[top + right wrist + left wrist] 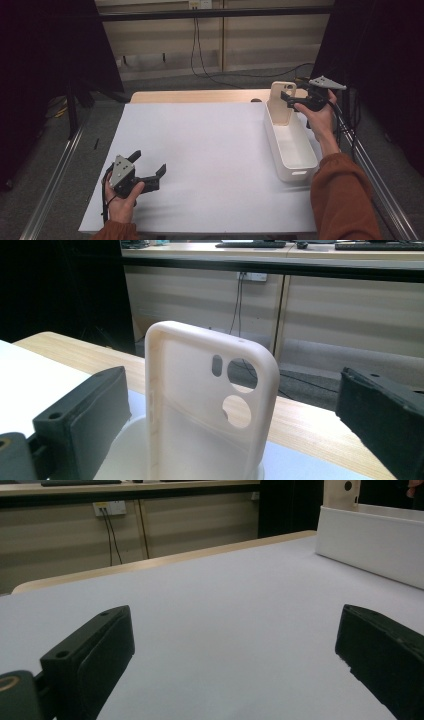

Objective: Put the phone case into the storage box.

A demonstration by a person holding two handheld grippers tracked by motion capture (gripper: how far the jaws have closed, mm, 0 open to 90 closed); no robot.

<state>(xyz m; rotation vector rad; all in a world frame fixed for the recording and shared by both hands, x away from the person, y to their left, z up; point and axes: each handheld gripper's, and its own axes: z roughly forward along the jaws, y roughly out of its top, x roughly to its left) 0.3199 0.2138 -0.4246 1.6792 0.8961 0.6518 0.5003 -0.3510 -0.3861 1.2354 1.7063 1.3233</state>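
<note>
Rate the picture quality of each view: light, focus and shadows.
High view: evenly lit white table sheet, dark curtains at both sides, soft shadow under the left gripper. Left gripper view: near jaws blurred, white bin fairly sharp. Right gripper view: phone case reasonably sharp, jaws soft, background bright, no glare.

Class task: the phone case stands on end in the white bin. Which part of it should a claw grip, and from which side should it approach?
Grip the phone case by its two long side edges near the upper end, coming from its open inner face, as the right claw is placed. It stands upright against the end wall of the white bin, so its top rises clear of the rim, and the narrow width probably fits between open jaws.
</note>
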